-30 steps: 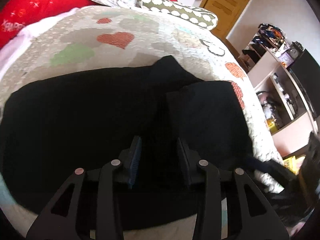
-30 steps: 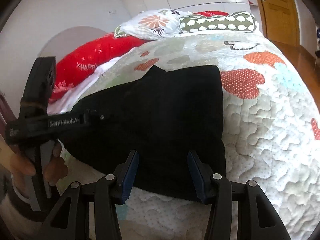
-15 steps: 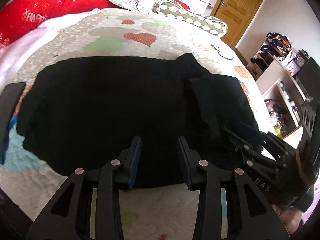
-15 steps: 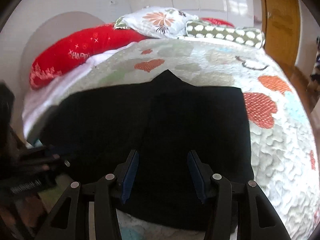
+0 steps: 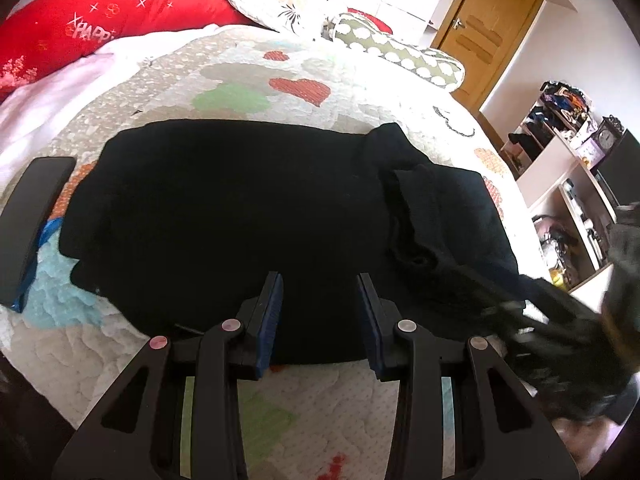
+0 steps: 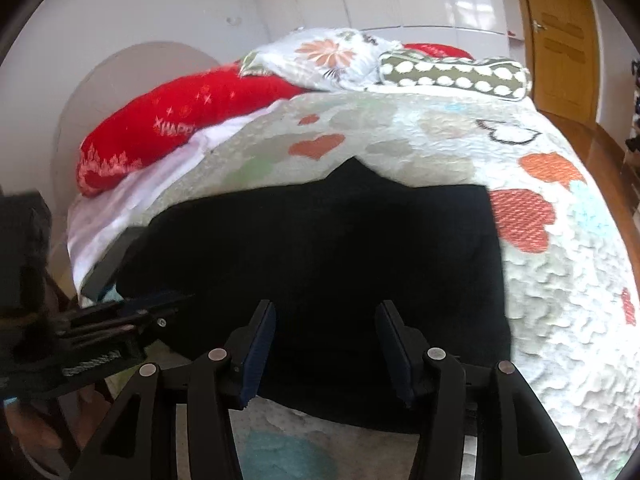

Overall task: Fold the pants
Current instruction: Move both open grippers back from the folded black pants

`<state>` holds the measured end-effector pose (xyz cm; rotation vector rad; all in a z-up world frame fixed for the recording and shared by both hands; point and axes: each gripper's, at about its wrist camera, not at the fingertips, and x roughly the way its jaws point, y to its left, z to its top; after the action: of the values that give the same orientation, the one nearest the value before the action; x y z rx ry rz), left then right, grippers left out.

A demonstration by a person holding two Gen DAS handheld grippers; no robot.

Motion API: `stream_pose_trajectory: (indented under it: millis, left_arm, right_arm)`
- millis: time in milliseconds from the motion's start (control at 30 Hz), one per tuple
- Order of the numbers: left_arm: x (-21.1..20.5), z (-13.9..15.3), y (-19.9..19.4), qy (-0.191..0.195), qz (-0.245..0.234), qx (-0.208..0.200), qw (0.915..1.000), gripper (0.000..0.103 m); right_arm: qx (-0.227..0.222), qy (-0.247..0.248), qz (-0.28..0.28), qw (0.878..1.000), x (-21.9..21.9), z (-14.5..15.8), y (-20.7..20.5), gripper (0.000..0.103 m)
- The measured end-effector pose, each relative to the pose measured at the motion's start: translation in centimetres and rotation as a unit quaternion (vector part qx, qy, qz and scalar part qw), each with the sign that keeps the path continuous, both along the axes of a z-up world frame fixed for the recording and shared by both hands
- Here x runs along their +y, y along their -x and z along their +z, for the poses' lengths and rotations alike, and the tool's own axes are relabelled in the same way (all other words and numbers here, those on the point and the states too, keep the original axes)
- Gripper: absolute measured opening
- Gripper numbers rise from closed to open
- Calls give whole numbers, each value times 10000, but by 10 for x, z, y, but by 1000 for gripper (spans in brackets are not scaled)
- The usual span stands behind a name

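Black pants [image 5: 248, 216] lie spread flat on a quilted bed cover [image 5: 256, 80], with a folded-over part at their right end [image 5: 444, 208]. They also show in the right wrist view [image 6: 340, 256]. My left gripper [image 5: 320, 312] is open and empty, above the pants' near edge. My right gripper [image 6: 326, 344] is open and empty, also above the near edge. The right gripper shows blurred at the right of the left wrist view [image 5: 560, 332]. The left gripper shows at the left of the right wrist view [image 6: 100, 332].
A red pillow [image 5: 92, 32], a floral pillow [image 6: 324, 60] and a green dotted bolster [image 6: 456, 76] lie at the head of the bed. A flat black object [image 5: 28, 220] lies on the bed's left edge. Shelves [image 5: 568, 168] and a wooden door [image 5: 488, 36] stand to the right.
Both grippers have drawn back from the pants toward the near edge of the bed. More of the spread pants and quilt is in view. Both stay open.
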<state>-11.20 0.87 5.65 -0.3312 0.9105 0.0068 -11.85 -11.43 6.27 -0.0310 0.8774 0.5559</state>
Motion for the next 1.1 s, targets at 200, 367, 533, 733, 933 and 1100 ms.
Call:
stream_pose_trajectory:
  millis: [200, 367, 533, 733, 933, 1100]
  left_arm:
    - [11, 3, 10, -96, 140, -80, 9998, 36]
    - [23, 5, 18, -43, 317, -195, 9993, 36]
    - [30, 9, 30, -38, 476, -367, 9982, 36]
    - [39, 13, 52, -4, 590, -731, 9956, 58]
    - [48, 17, 66, -240, 841, -958, 9915, 62]
    - [50, 13, 67, -287, 911, -1016, 9902, 62]
  right_arm:
    - [-177, 254, 81, 9995, 17, -16, 5, 54]
    - [-476, -464, 71, 9978, -5, 9, 9, 54]
    - [-978, -550, 52, 9937, -19, 20, 9, 89]
    - [-611, -765, -162, 9951, -26, 5, -10, 96]
    - [-1044, -954, -581, 9882, -39, 30, 8, 96]
    - [-2307, -1167, -837, 9624, -55, 76, 47, 102]
